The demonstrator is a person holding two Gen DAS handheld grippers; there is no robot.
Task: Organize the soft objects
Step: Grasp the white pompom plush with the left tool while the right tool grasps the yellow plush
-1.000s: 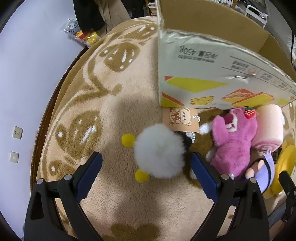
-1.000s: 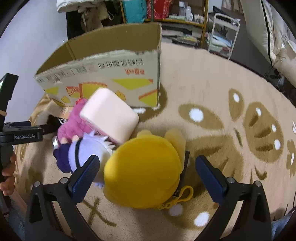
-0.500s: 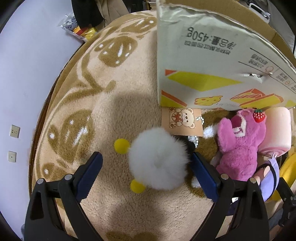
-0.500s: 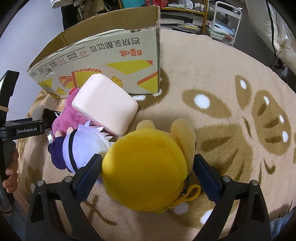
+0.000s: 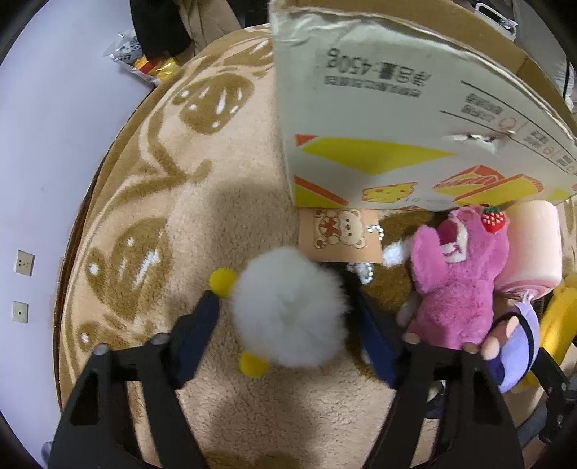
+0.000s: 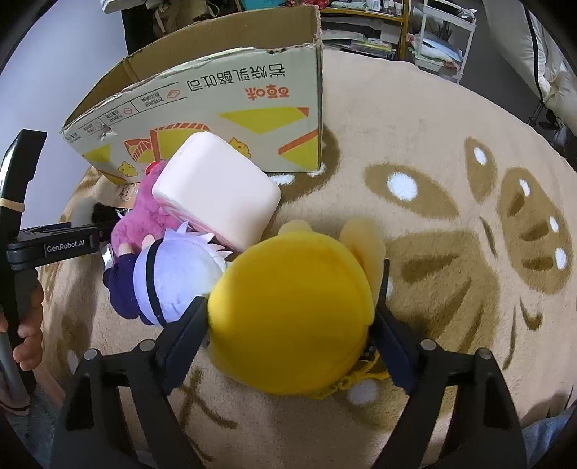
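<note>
A white fluffy toy point(image 5: 288, 317) with yellow pom-poms lies on the beige rug, between the blue pads of my left gripper point(image 5: 285, 299). Its jaws are closing and both pads meet the fur. In the right wrist view a round yellow plush point(image 6: 288, 317) fills my right gripper point(image 6: 292, 288), whose jaws are closing with a pad against each side. Between the two lie a pink bear point(image 5: 458, 281), a purple doll point(image 6: 173, 274) and a pale pink cushion point(image 6: 216, 194). Behind them stands an open cardboard box point(image 6: 216, 93).
A bear-print card point(image 5: 342, 234) with a bead chain lies at the box's foot. The patterned rug point(image 6: 432, 144) stretches right. A person's hand point(image 6: 29, 324) holds the left gripper's handle. Shelves point(image 6: 378, 21) stand behind the box, and snack bags point(image 5: 144, 61) lie past the rug's edge.
Both pairs of jaws have narrowed: the left pads came in from well apart onto the white toy, and the right pads closed against the yellow plush. Both views have drawn slightly nearer the box.
</note>
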